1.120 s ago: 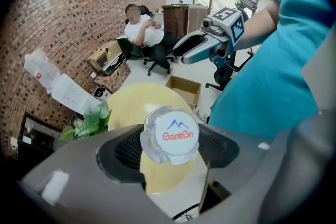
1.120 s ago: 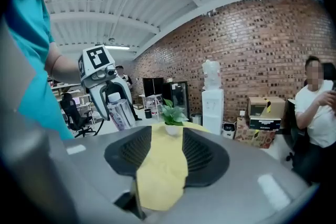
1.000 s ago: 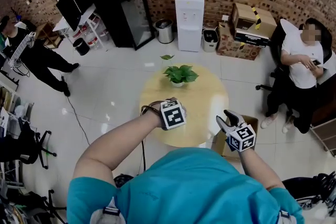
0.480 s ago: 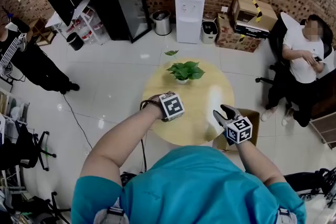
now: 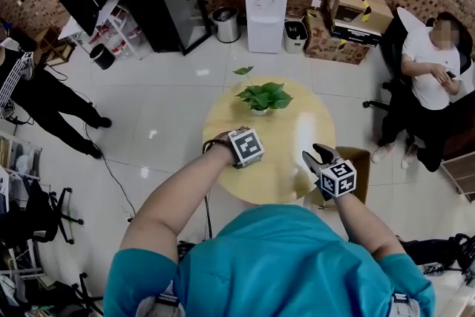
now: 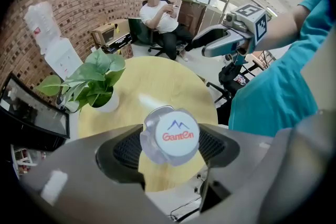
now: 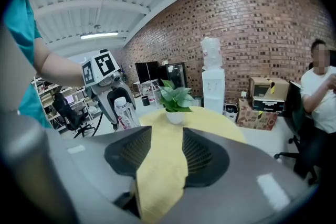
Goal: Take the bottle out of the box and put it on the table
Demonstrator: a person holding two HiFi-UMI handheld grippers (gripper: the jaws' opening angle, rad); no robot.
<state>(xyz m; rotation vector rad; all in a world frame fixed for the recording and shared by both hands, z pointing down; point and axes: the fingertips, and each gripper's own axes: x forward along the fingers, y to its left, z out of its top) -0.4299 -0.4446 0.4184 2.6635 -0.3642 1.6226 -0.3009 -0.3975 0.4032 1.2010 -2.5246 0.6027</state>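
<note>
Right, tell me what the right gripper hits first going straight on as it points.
Most likely the yellow table, whose top fills the gap between the open jaws of the right gripper; the potted plant stands beyond, in line. Depth is unclear.

The round, pale-yellow bench [image 5: 278, 141] stands on the white tiled floor [image 5: 171, 100]. A leafy green plant [image 5: 262, 97] sits near the bench's far edge.

In the head view the bottle [image 6: 170, 136] is hidden under the left gripper [image 5: 244, 148]. The right gripper [image 5: 315, 154] covers part of the box [image 5: 359, 163] at 4 o'clock of the table [image 5: 223, 115].
</note>
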